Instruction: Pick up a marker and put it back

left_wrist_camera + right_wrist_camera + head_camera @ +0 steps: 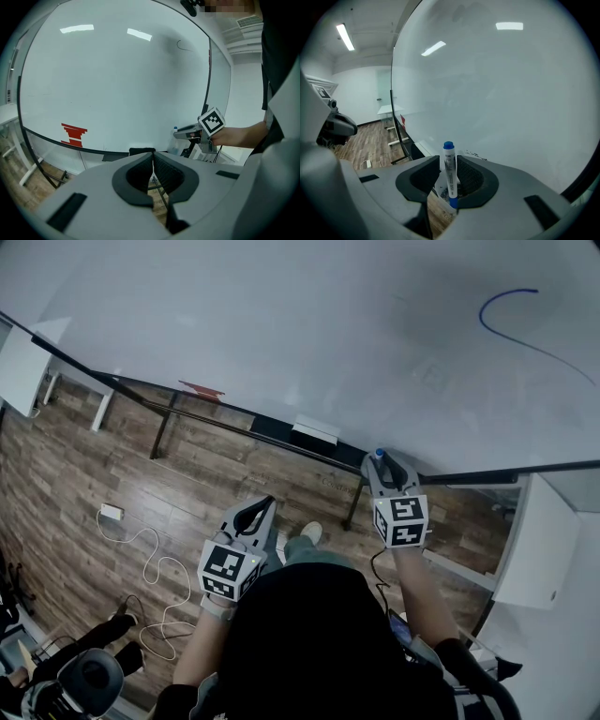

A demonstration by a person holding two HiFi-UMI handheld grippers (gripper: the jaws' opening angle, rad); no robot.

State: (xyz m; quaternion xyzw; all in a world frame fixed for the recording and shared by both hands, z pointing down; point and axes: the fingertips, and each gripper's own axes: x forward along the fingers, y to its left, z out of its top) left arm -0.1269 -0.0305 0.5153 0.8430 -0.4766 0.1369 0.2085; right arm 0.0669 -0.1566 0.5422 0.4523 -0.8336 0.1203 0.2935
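whiteboard (281, 324) ahead; right gripper (389, 461), 1 o'clock, jaws slack round blue marker (450, 173): pickup or put-back, unclear; left gripper (153, 157) closed, empty.

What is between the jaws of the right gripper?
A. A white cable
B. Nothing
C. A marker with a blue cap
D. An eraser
C: a marker with a blue cap stands upright between the jaws of the right gripper.
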